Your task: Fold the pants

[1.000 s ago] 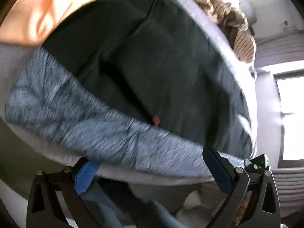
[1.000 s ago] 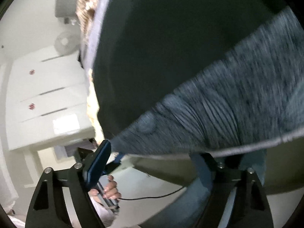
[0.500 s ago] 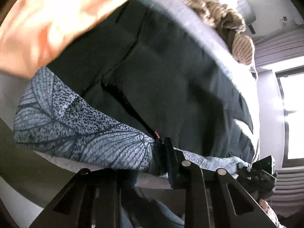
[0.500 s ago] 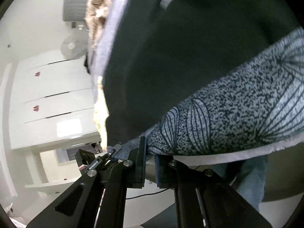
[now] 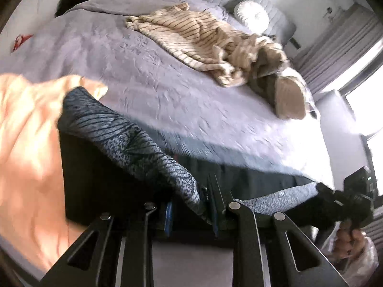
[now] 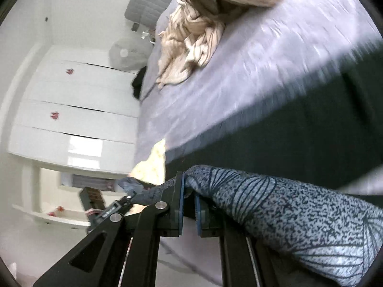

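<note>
The pants are dark, with a grey leaf-patterned waistband (image 5: pixel 134 143). My left gripper (image 5: pixel 191 205) is shut on one end of the waistband and holds it off the bed. My right gripper (image 6: pixel 189 201) is shut on the other end of the waistband (image 6: pixel 287 205). The dark legs (image 6: pixel 299 138) hang down toward the lilac bed (image 5: pixel 167 91). The right gripper also shows at the right edge of the left wrist view (image 5: pixel 344 203).
An orange garment (image 5: pixel 26 148) lies at the bed's left. A beige striped blanket (image 5: pixel 208 40) and a pillow (image 5: pixel 289 95) lie further up the bed. White wardrobe doors (image 6: pixel 71 110) and a fan (image 6: pixel 124 52) stand beside the bed.
Both grippers closed on the waistband ends, then lifted it up and back. The pants no longer cover the bed, which now fills the view.
</note>
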`<state>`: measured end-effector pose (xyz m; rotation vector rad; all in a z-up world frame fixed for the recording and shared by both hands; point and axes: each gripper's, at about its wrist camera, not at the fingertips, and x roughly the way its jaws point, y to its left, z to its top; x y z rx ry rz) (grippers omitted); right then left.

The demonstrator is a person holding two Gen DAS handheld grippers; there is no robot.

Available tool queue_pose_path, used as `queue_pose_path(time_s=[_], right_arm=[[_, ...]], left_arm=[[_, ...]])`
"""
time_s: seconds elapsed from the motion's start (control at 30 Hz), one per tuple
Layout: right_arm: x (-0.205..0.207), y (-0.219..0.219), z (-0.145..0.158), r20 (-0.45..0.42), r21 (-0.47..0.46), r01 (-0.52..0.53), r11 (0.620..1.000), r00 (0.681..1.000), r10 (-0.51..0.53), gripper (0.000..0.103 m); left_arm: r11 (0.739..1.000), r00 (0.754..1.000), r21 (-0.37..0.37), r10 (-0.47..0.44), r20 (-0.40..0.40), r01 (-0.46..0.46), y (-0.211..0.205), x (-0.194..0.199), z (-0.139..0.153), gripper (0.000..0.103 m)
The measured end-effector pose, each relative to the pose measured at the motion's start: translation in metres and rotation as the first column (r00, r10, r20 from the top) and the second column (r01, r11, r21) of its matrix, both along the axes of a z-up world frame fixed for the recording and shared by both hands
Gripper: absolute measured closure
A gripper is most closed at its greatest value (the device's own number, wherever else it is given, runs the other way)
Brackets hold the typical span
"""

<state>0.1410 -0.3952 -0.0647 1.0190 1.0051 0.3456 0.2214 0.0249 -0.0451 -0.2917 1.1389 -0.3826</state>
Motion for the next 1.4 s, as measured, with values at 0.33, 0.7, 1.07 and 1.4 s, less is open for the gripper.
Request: queue_pose_path(time_s=[0.33,0.7,1.07,1.4], right_arm=[[0.103,-0.014,-0.109,-0.219,-0.143,0.030,0.989,0.974,-0.061,0.091],[0.086,0.082,-0.069,-0.159,-0.349,-0.268,0.898,0.961,0.226,0.081],[0.040,-0.012,-0.034,-0.132,-0.330,0.035,0.943,0.988,-0.082,0.032],[-0.253,-0.110,-0.050,-0.347,-0.292,0.443,0.848,0.777,-0.526,0.032]], left_arm=[[0.982,0.992,0.175,0.089,-0.086,-0.073,0.010,0.072,-0.078,0.019],[0.958,0.996,0.273,-0.085,-0.035,0.091,-0.036,0.052,-0.074,0.019],[0.909,0.967,0.333,-0.251,-0.046,0.252,-0.091,0.051,-0.056,0.018],[0.727,0.714,-0.024,-0.679,-0.171,0.686,-0.295,-0.058,-0.060,0.018]])
